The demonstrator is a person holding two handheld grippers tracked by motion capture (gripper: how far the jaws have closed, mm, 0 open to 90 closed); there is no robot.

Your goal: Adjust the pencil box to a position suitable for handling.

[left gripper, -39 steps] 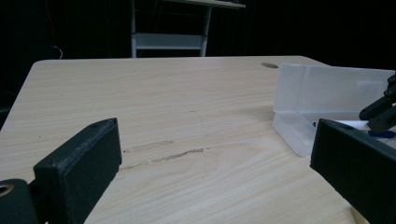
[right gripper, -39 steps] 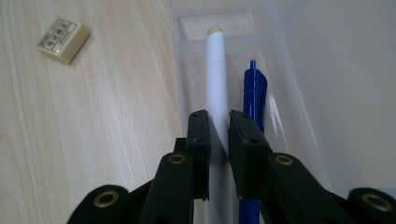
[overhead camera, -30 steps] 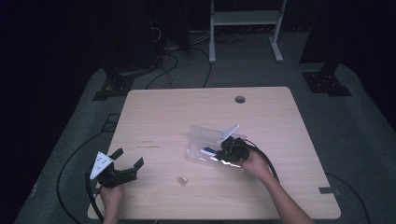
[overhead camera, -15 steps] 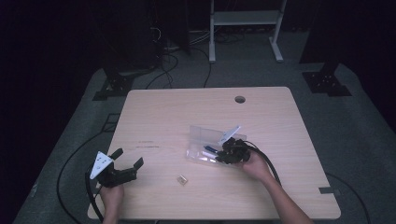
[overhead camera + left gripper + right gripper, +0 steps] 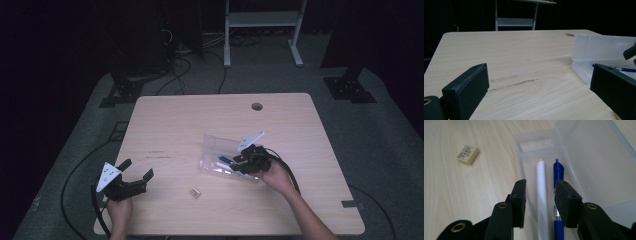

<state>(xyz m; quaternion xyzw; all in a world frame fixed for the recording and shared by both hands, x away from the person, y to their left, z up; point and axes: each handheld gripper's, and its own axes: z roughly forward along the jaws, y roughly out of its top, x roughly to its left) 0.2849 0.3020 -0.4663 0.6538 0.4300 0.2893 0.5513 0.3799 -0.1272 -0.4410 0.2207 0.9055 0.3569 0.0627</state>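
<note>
Two pens (image 5: pixel 549 195) in open clear case (image 5: pixel 220 147), right gripper (image 5: pixel 540 192) fingers just parting above, left gripper (image 5: pixel 135 172) released.

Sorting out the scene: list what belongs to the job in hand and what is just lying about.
In the job:
clear plastic case
white pen
blue pen
right hand-held gripper, jaws just opening over the white pen

Lying about:
eraser
left hand-held gripper, open
white shelf

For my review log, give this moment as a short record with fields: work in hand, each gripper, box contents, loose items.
work: putting writing things into a clear plastic box
right gripper: over the box, jaws just opening, white pen lying between them, not pressed
left gripper: open, idle near the table's left front
box contents: white pen, blue pen
loose: small eraser on the table
</note>
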